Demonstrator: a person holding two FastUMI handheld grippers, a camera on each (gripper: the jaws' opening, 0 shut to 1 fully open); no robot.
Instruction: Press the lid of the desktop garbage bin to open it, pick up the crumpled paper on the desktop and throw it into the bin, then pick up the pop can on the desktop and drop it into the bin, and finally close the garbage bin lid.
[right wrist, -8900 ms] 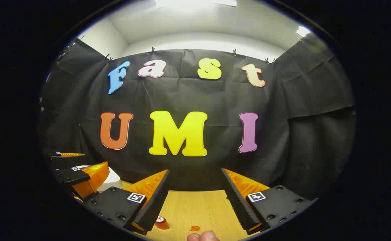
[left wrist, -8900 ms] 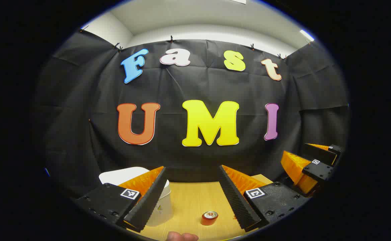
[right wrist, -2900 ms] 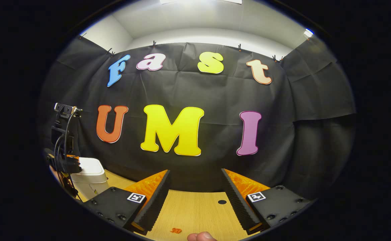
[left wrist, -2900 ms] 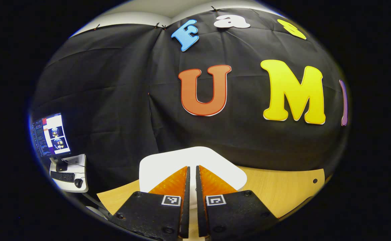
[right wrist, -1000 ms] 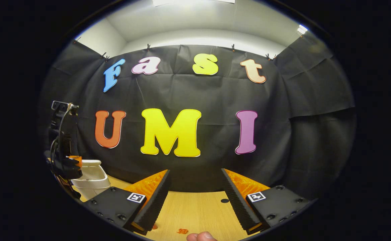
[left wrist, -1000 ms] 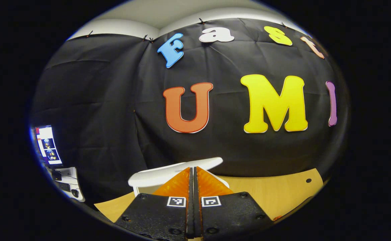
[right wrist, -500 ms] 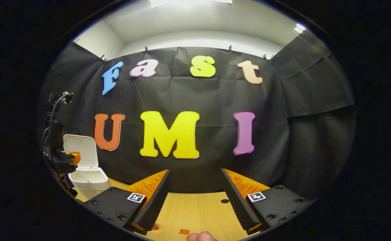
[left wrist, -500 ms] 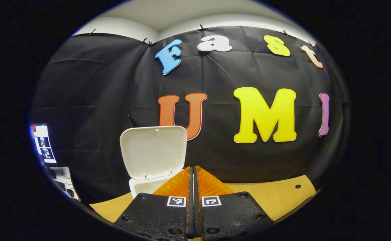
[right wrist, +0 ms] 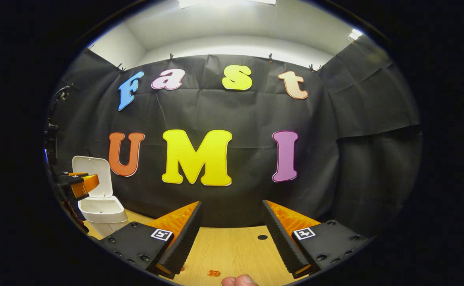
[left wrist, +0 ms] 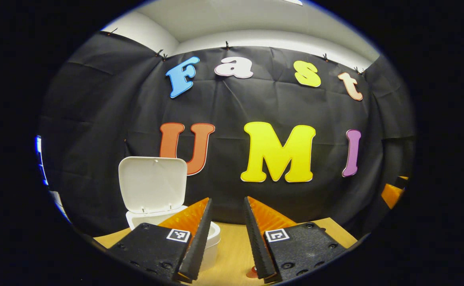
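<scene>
The desktop garbage bin [left wrist: 212, 238] stands at the left of the wooden desktop [right wrist: 232, 250] with its lid [left wrist: 152, 184] upright, so its mouth is ready for rubbish. The left gripper [left wrist: 227, 238], jaws partly apart and empty, hovers just beside it. The right gripper [right wrist: 230, 234], wide open and empty, hangs above the small orange crumpled paper [right wrist: 213, 273], probably the next pick.

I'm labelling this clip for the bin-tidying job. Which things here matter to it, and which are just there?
Part of the job: white plastic bin with its hinged lid standing open; small orange crumpled paper; red sliver low in the left gripper view, probably the pop can.
Just there: pale wooden desktop; round dark hole in it; black cloth wall.
</scene>
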